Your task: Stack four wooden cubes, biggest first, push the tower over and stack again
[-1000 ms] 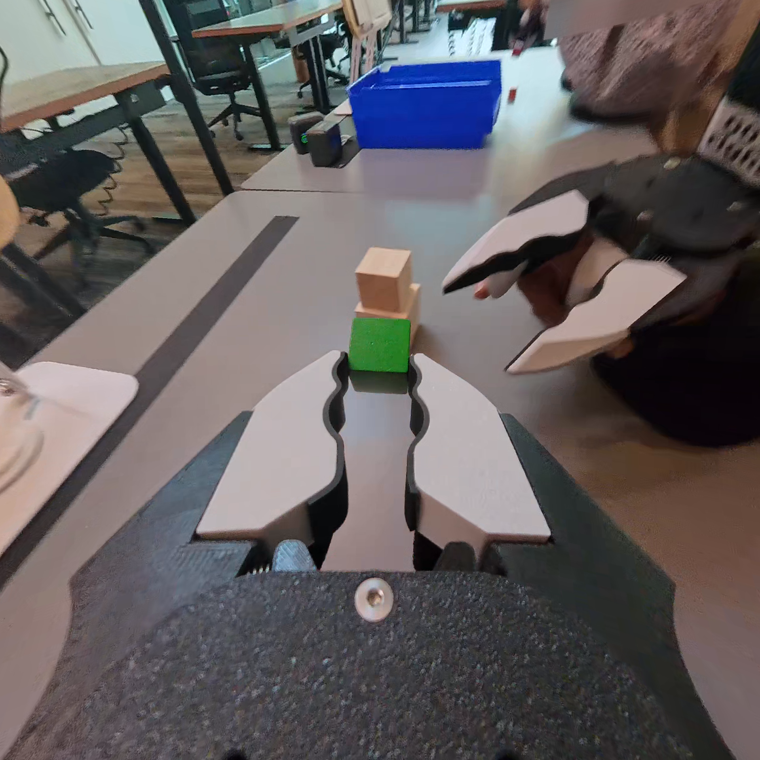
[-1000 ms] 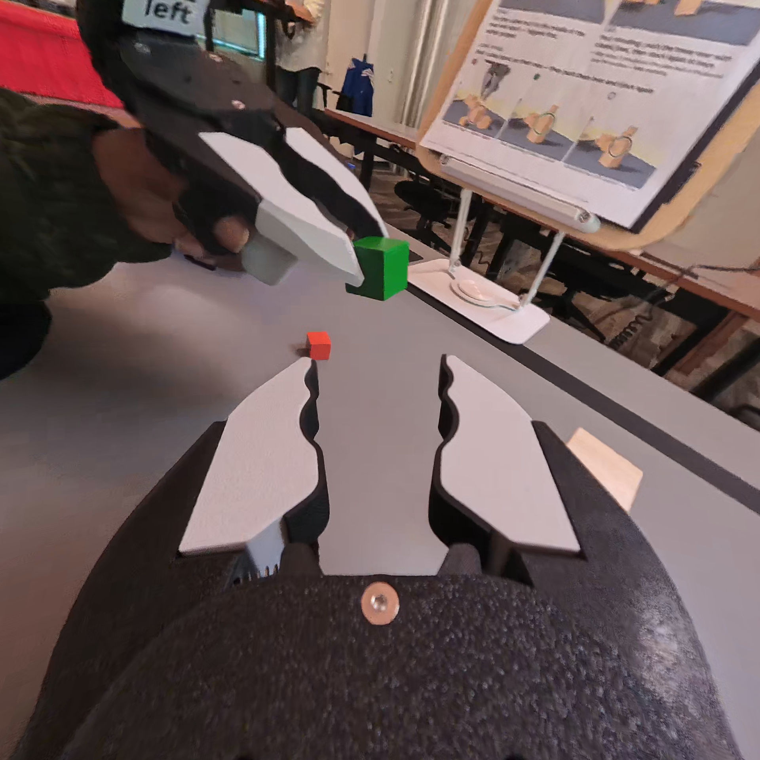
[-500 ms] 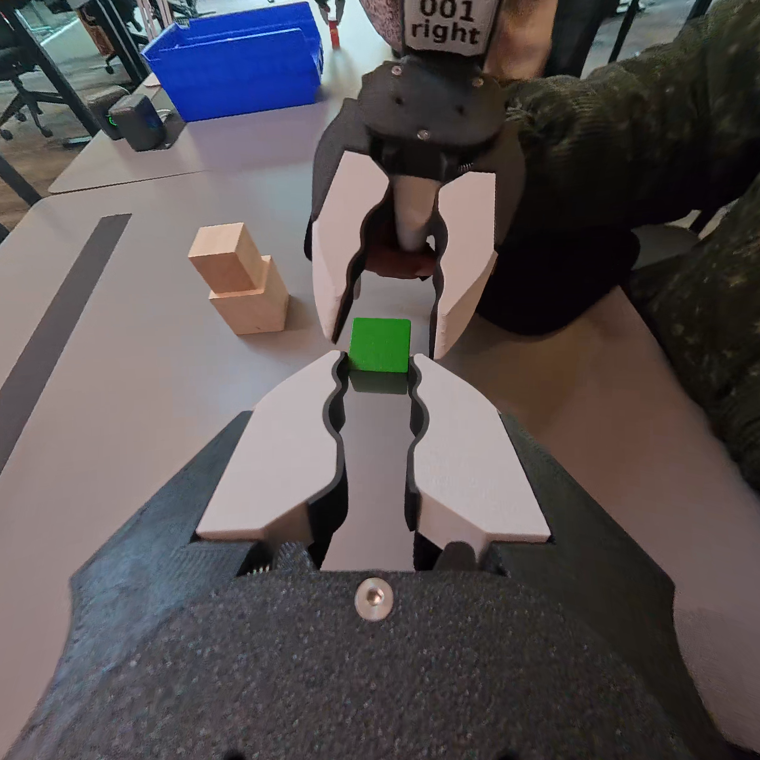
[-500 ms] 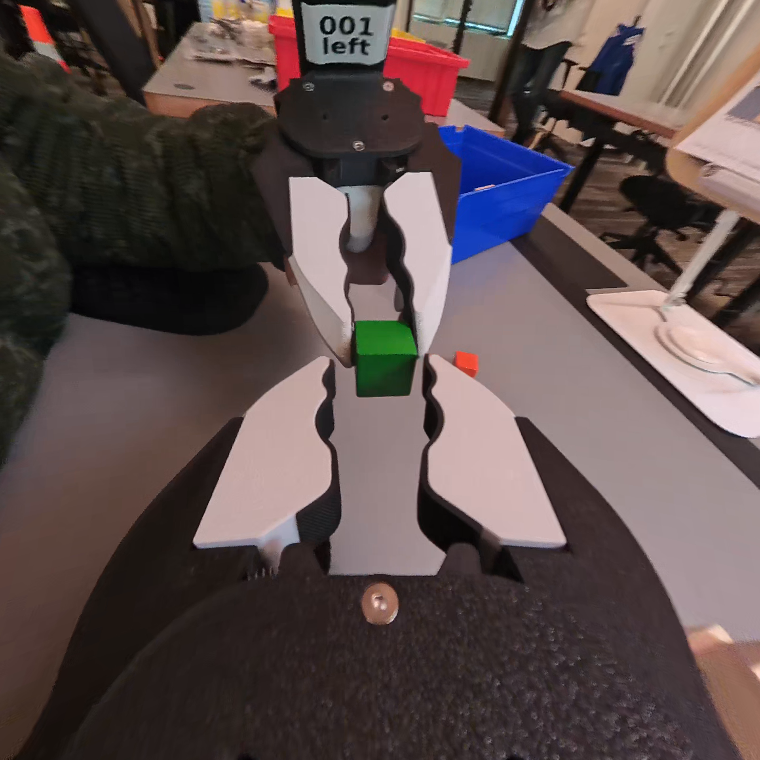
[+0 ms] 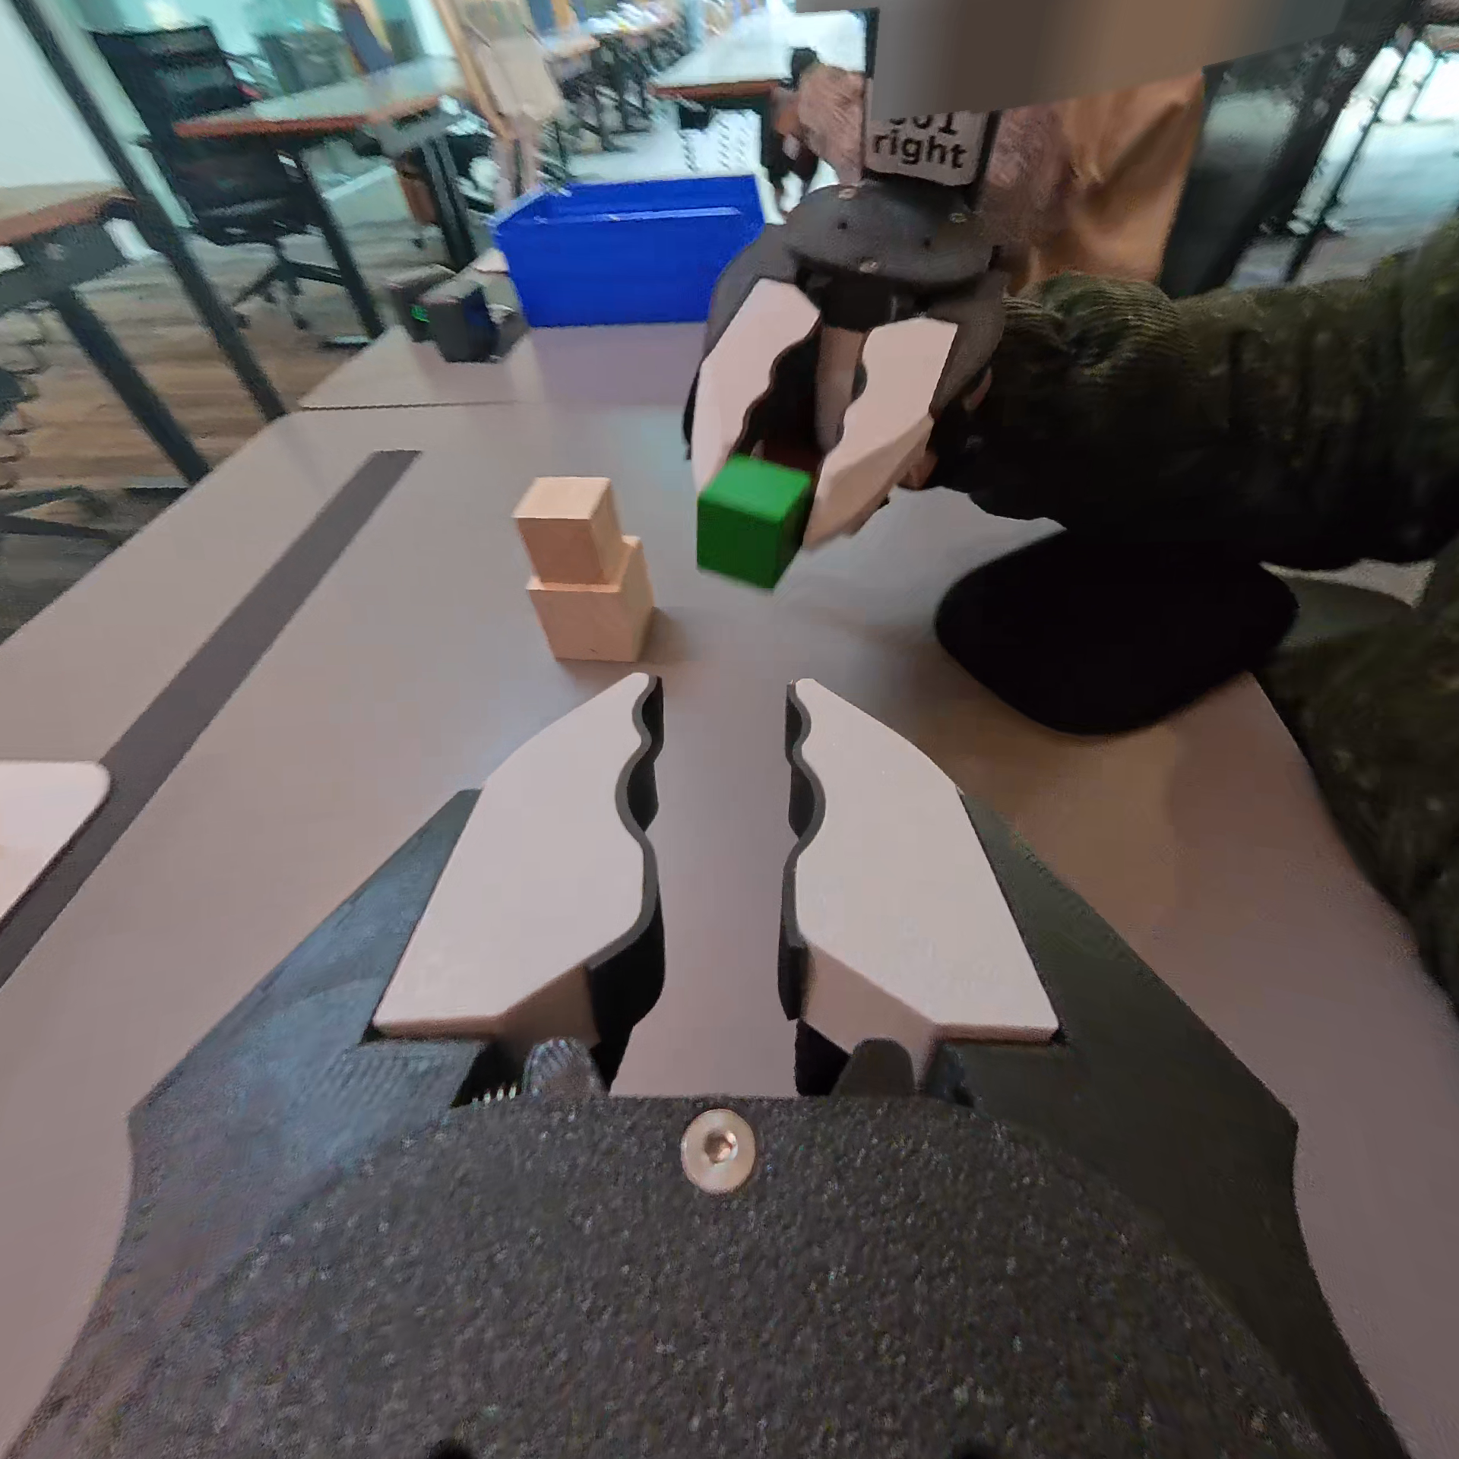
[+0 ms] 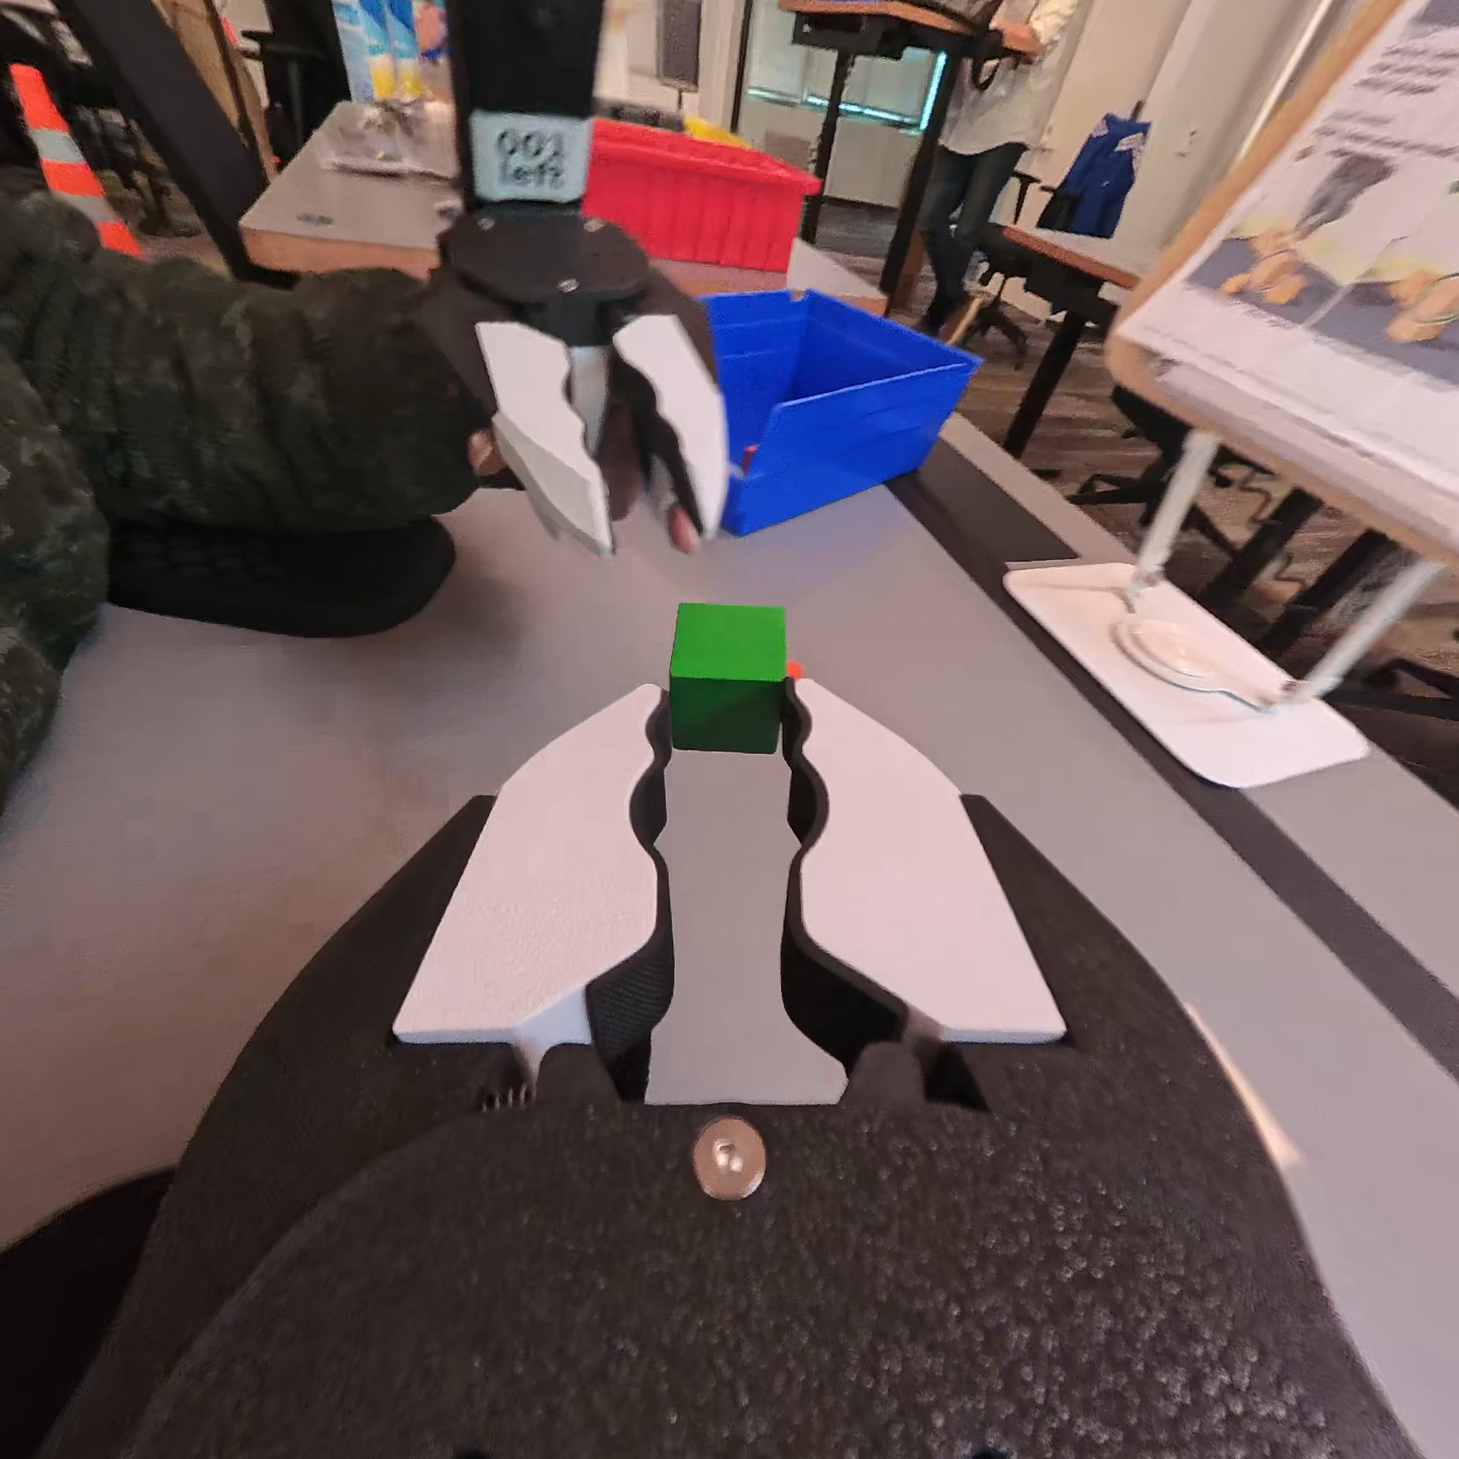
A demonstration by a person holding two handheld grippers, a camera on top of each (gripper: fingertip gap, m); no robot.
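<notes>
My right gripper (image 6: 726, 699) is shut on a green cube (image 6: 728, 679) and holds it above the grey table (image 6: 237, 789). In the left wrist view the right gripper (image 5: 778, 505) shows with the green cube (image 5: 754, 533) pinched at its fingertips, up in the air. My left gripper (image 5: 722, 687) is open with nothing between its fingers; it also shows in the right wrist view (image 6: 655, 529), apart from the cube. A stack of two plain wooden blocks (image 5: 588, 580) stands on the table just left of the cube.
A blue bin (image 5: 631, 249) stands at the table's far end, also in the right wrist view (image 6: 821, 403). A small red cube (image 6: 794, 669) peeks out behind the green cube. A white stand base (image 6: 1184, 671) lies to the right. A sleeved arm (image 5: 1224, 410) reaches in from the right. Spacing between my two grippers at the tips: around 8 cm.
The green cube passed from my left gripper to my right. The right jaws closed on it, the left let go and drew back, and the right now carries it away.
</notes>
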